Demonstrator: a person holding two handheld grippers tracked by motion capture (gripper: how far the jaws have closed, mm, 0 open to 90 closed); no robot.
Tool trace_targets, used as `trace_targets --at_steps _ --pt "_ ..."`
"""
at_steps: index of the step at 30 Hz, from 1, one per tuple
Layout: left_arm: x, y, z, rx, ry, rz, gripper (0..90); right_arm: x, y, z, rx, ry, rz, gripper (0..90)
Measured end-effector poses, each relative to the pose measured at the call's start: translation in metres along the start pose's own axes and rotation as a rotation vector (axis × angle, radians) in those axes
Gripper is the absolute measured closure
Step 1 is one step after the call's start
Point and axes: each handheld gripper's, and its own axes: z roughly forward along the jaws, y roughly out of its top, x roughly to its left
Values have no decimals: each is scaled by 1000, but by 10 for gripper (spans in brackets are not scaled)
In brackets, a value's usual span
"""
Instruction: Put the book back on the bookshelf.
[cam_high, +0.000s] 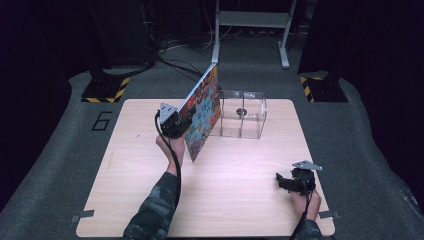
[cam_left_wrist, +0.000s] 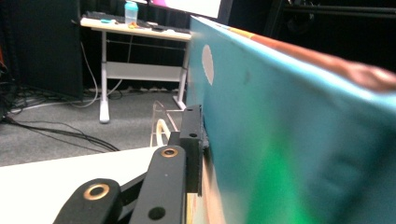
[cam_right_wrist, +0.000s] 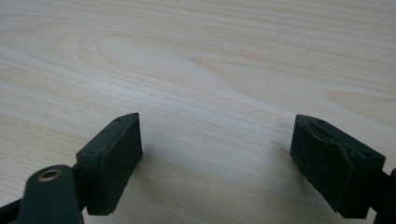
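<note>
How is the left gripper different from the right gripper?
The left gripper is lifted above the table, while the right gripper sits low near the table's right edge. The left gripper's jaws are closed on a colourful book, holding it tilted beside a clear plastic box; the right gripper's jaws stand wide apart over bare wood with nothing between them. Both are black, held in a person's hand and trail a cable.

We are seeing the left gripper pressing a teal book filling the frame's right half.
</note>
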Motion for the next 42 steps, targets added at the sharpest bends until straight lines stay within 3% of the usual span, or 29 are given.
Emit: trace_targets --at_steps 10,15,16,21,25,29,33,38,42 --pt "2 12 -12 52 -53 2 645 0 0 0 -2 2 0 159" --pt "5 18 -18 98 -81 2 553 0 0 0 -1 3 0 159" --pt "4 18 -20 109 -88 -20 531 0 0 0 -1 3 0 159" --pt "7 24 -27 156 -116 -7 451 0 0 0 0 3 0 159" --pt "11 30 -38 208 -144 28 396 0 0 0 -1 3 0 159" --pt "17 33 -45 290 -170 34 332 0 0 0 -1 3 -1 159" --pt "18 34 -54 326 -168 31 263 0 0 0 -2 4 0 159" --pt "22 35 -68 391 -163 83 146 0 0 0 -1 4 0 157" --pt "27 33 -82 408 -152 98 108 0 0 0 -1 4 0 157"
